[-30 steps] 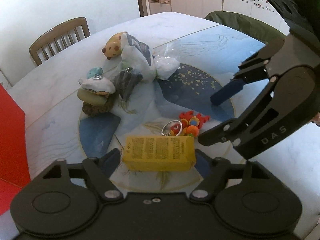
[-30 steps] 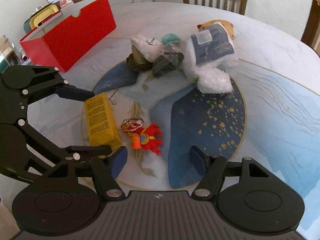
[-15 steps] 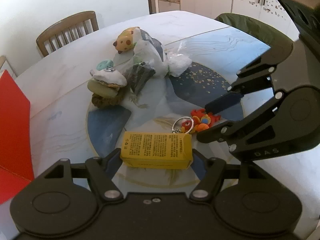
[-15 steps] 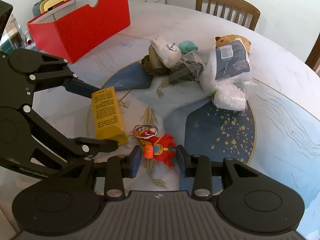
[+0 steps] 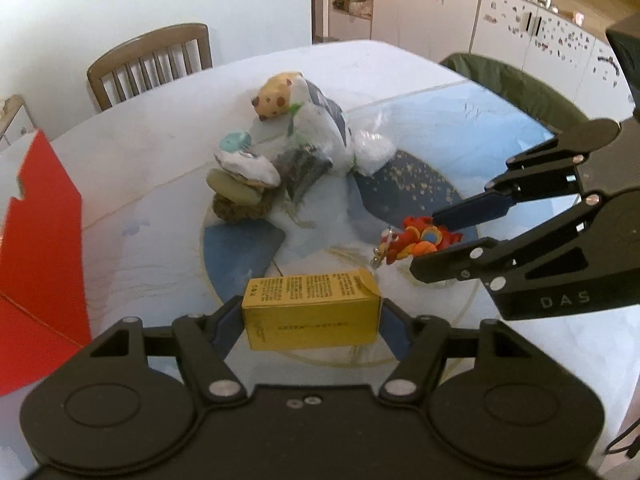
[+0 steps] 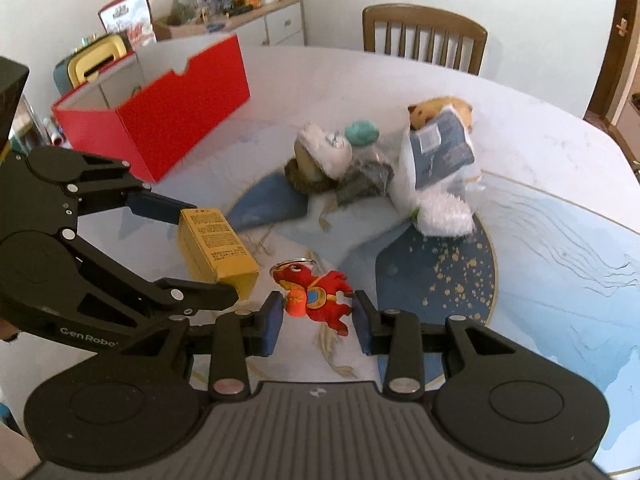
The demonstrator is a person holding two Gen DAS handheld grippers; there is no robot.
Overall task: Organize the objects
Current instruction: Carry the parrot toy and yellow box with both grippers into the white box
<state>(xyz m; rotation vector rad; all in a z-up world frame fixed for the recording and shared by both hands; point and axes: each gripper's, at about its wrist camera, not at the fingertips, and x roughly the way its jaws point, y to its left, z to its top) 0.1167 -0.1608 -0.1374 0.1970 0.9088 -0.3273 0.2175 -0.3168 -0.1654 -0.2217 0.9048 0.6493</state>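
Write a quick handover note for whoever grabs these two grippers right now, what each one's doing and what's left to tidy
Left gripper: shut on the yellow box, lifted off the table.
Right gripper: pads on either side of the red toy keychain, apparently gripping it.
Red bin: at the table's far left; contents not visible.
Left to do: both held items need placing. The pile of plush toys and bagged things in the table's middle is untouched.

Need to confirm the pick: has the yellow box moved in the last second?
Yes. The yellow box, clamped in the left gripper, has lifted off the table and sits higher against the table's round blue pattern.
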